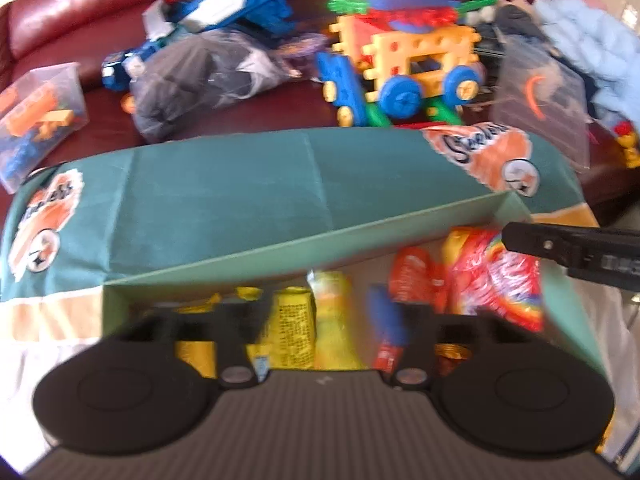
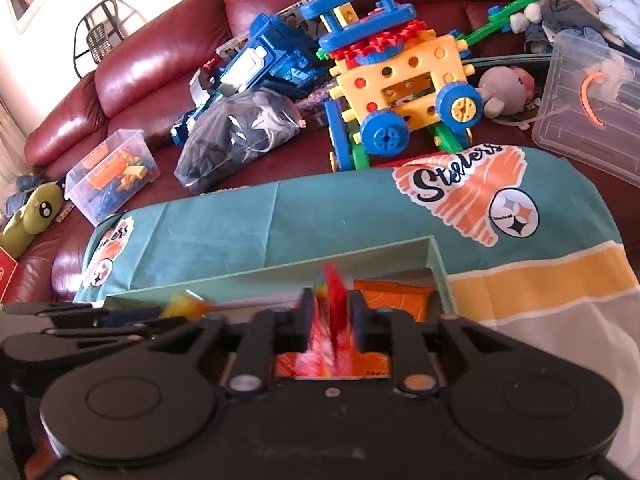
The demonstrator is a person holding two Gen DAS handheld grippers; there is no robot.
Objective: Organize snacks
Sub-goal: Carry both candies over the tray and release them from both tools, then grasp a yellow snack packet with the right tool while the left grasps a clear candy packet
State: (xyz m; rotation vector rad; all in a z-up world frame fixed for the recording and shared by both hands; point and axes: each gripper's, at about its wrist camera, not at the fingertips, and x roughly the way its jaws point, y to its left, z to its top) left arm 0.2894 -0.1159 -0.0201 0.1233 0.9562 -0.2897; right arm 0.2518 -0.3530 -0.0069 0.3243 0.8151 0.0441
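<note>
Left wrist – tool [image 1: 320, 316] open; empty

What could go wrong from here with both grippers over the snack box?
1. The right gripper has a red snack packet standing between its fingers; whether the pads press it is unclear, so it could slip or get crushed.
2. The left gripper hangs open over tightly packed yellow packets; closing may catch two.
3. The right gripper's finger shows close beside the left one over the green box; they might collide.
</note>
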